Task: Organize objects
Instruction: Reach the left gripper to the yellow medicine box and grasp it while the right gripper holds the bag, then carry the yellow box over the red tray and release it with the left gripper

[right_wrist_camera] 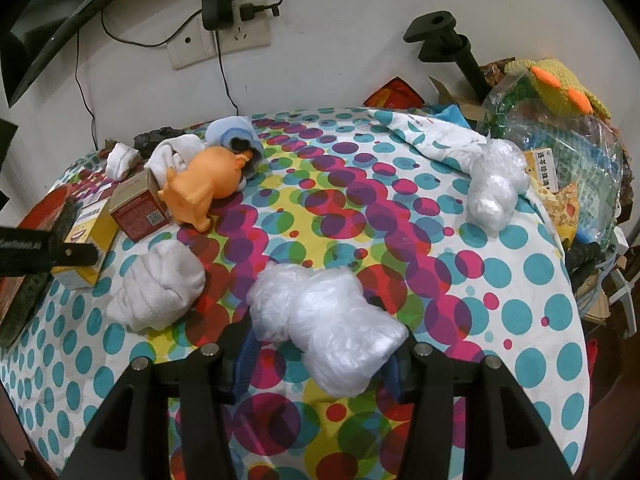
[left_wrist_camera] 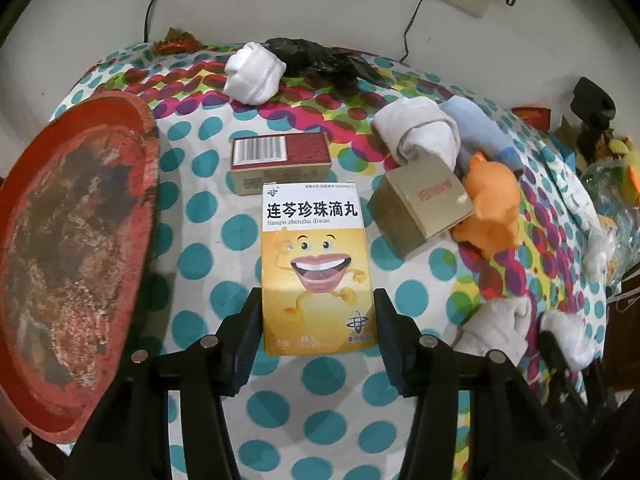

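Only left view shows yellow medicine box front between left fingers, right fingers clasp plastic bag

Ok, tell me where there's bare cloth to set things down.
Free: the near right of the tablecloth, between the gripped plastic bundle and the edge; also the centre beyond it. Crowded: far left, around the orange toy, boxes and socks.
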Tool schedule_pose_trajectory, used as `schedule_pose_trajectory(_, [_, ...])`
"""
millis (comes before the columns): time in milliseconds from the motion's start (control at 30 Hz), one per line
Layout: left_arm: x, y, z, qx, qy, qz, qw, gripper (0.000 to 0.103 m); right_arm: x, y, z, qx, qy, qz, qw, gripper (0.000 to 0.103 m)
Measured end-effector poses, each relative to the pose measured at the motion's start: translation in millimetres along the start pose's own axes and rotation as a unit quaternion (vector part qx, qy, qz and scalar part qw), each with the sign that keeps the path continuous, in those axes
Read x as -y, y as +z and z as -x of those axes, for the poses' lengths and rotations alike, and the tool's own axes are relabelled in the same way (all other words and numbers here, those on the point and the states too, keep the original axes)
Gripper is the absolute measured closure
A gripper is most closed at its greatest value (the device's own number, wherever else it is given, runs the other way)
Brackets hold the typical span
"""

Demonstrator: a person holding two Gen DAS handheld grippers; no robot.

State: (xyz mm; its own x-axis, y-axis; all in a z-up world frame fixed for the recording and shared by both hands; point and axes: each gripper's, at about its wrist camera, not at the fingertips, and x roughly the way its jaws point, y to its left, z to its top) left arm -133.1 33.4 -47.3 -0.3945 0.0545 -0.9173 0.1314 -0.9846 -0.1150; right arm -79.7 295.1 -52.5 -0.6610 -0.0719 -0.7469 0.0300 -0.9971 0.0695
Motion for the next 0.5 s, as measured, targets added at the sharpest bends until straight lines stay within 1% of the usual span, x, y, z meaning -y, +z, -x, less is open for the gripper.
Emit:
schedule_pose_trajectory(200, [-6.4,-5.8,14.1,0.013,-0.002,-0.015,0.9998,0.054,-2.9,-0.1,-0.3,-0.002,-0.011,0.01,1.0,0.052])
schedule_pose_trajectory(367, [-12.1,-9.0,29.9,0.023,-0.01,-0.027,0.9993,0.054,-5.2,0.1,-1.7,-0.004,-0.02,0.017,1.0,0.052])
schedule_pose_trajectory(433, [-12.2,-10.4,37.1,0.029,-0.013,-0.04,0.9987,0.054,-6.1,0.1,-2.1,-0.005,-0.021,0.019,1.0,0.052])
schedule_pose_trajectory(500, [-13.9,-11.8,45.9,0.036,-0.024,-0.049,0.9978,0.054,-7.0,0.0,-2.4,-0.005,-0.023,0.021,1.0,0.052])
